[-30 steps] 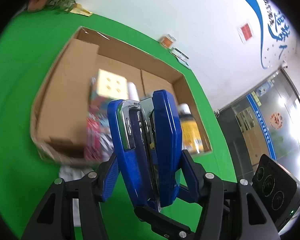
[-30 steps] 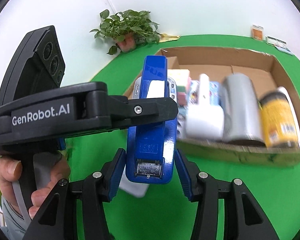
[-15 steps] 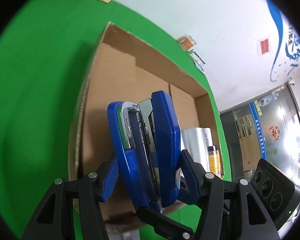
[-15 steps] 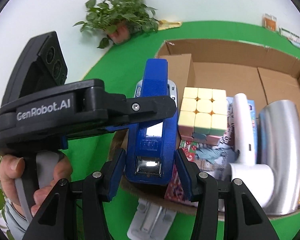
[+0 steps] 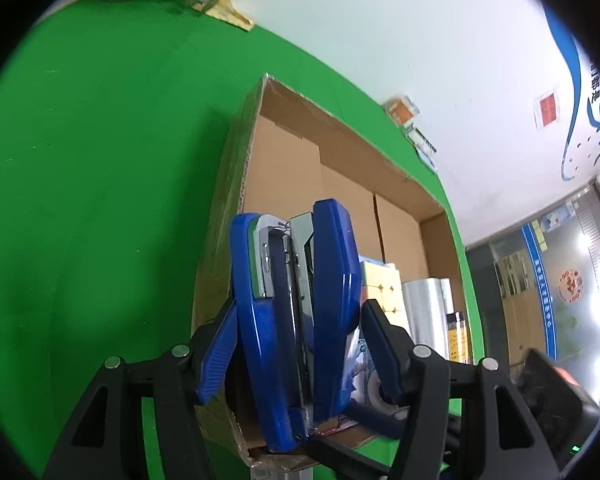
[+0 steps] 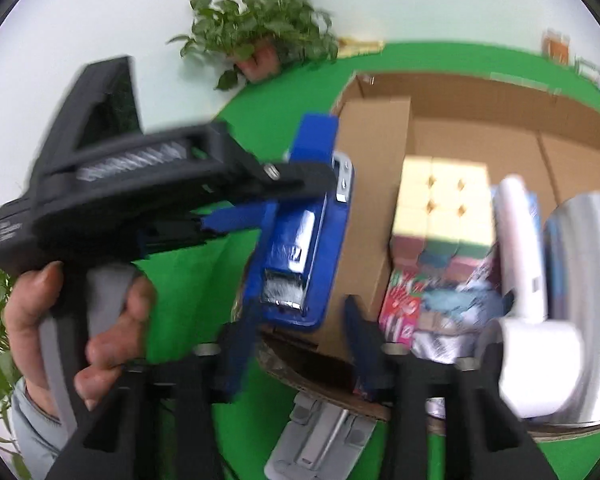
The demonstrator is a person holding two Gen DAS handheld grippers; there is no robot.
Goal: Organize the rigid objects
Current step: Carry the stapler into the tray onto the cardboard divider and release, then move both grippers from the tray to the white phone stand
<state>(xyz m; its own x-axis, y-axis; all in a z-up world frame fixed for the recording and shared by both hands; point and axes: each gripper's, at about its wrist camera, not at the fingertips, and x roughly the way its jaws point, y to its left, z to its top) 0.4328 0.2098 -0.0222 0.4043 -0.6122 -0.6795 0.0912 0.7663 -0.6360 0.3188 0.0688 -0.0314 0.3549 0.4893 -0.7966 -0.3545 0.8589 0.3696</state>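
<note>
Left gripper (image 5: 300,340): jaws clamped on the sides of the blue stapler (image 5: 332,280), which stands on end between them.
Right gripper (image 6: 300,332): blurred; its jaws have just been closing, and its fingers (image 6: 240,352) hug the stapler's lower end.
Hand (image 6: 60,320): wrapped round the left gripper's grey handle.
Stapler's place: held by both grippers over the near left corner of the cardboard box (image 5: 228,184), close to its left wall.
Grey plastic piece (image 6: 320,440): on the green table (image 5: 100,160), just before the box.
Box contents: puzzle cube (image 6: 440,200), white handled device (image 6: 516,240) and silver cylinder (image 6: 588,260), side by side.
Potted plant (image 6: 260,32): at the table's far edge.
</note>
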